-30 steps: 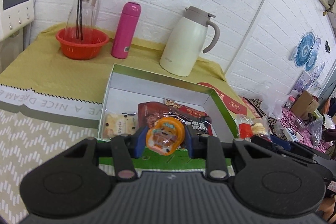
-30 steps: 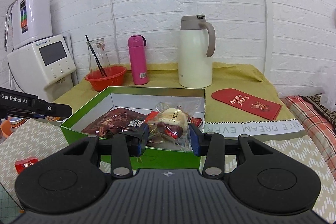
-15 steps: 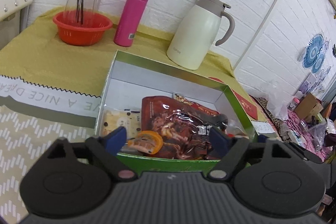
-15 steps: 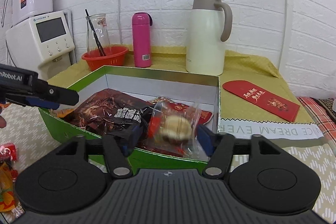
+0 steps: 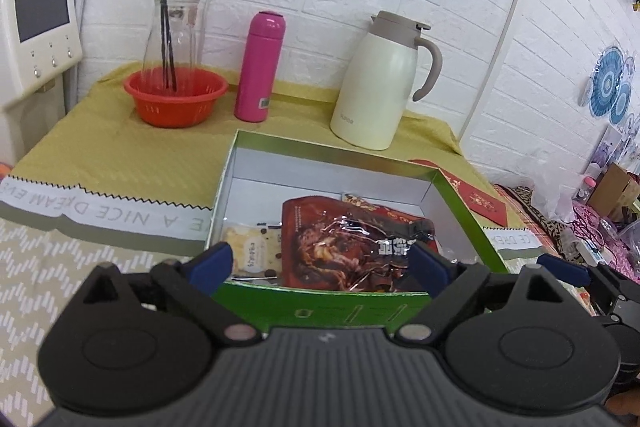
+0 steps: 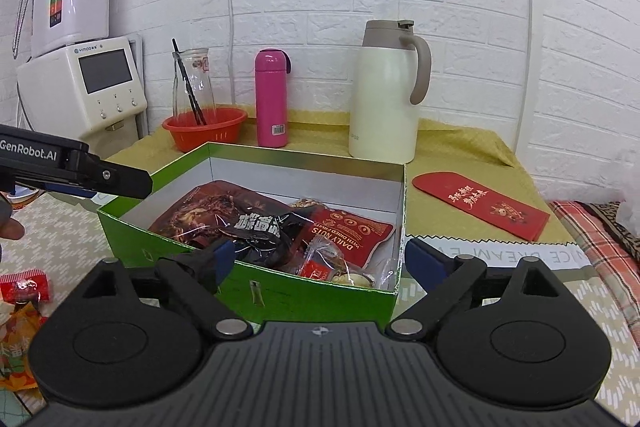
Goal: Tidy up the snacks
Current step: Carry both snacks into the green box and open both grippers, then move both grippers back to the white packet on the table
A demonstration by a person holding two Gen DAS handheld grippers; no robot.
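Observation:
A green box (image 5: 320,307) with white inside stands on the table and holds snacks. Among them are a dark red pouch (image 5: 332,239), a cracker pack (image 5: 252,255), a red nut packet (image 6: 352,231) and a clear-wrapped bun (image 6: 344,271). My left gripper (image 5: 320,263) hovers over the box's near wall. Its jaws are opening, with nothing between them. My right gripper (image 6: 323,259) stands wide open at the box's near right corner, above the bun and not touching it. In the right wrist view, one of the left gripper's fingers (image 6: 120,183) reaches in from the left.
Behind the box stand a red basket (image 5: 176,99) holding a glass carafe, a pink bottle (image 5: 258,67) and a cream jug (image 5: 380,83). A red envelope (image 6: 480,207) lies to the right. Loose snack packs (image 6: 24,287) lie on the table at the left. A white dispenser (image 6: 88,87) stands far left.
The left gripper let go of an orange jelly cup and the right one let go of the wrapped bun, both into the box. Both pairs of jaws swung wide and drew back a little.

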